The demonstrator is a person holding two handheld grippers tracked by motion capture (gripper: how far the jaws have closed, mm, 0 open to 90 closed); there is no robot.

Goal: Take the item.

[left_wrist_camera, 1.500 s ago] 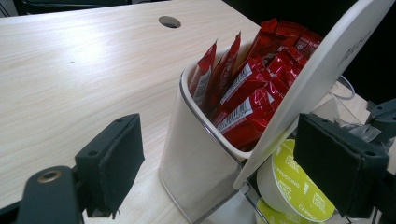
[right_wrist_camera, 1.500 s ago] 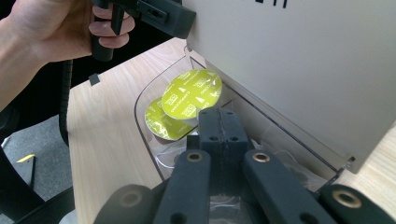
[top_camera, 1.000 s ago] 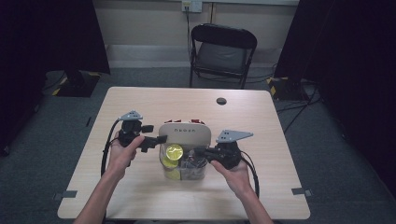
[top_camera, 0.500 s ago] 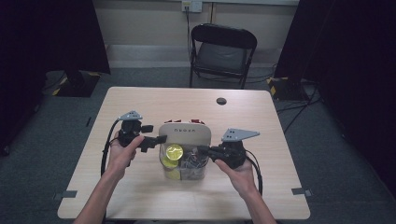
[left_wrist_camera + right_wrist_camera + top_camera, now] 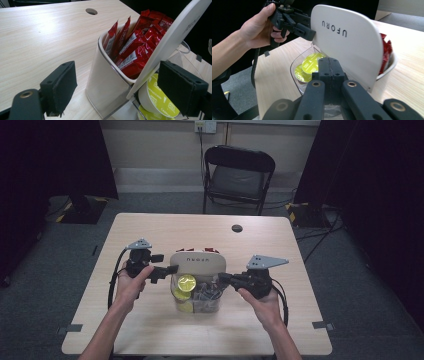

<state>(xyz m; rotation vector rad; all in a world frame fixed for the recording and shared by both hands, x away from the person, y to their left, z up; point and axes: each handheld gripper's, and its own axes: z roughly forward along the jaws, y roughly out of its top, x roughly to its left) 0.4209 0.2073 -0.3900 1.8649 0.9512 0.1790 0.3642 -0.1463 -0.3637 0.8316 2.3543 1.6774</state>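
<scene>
A white container [image 5: 107, 82] stands mid-table, packed with red sachets [image 5: 135, 45]. Its white lid [image 5: 197, 262] is tilted up, and the lid [image 5: 347, 42] reads UFORU. Yellow-green capsules [image 5: 186, 282] lie in the clear front section [image 5: 295, 70]. My left gripper [image 5: 167, 270] is at the container's left side. Its jaws stand wide apart around the container corner, with the lid's edge [image 5: 150, 75] against one pad [image 5: 180, 87]. My right gripper [image 5: 222, 277] is shut with nothing between its jaws. It [image 5: 329, 67] points at the capsules [image 5: 310, 65] from the right.
A dark round hole [image 5: 237, 228] sits in the wooden table [image 5: 150, 330] behind the container. A black folding chair [image 5: 237, 175] stands beyond the far edge. Cables trail from both grippers toward the person's forearms.
My right gripper has drawn back a little to the right and upward from the container. The left gripper and the lid have stayed where they were.
</scene>
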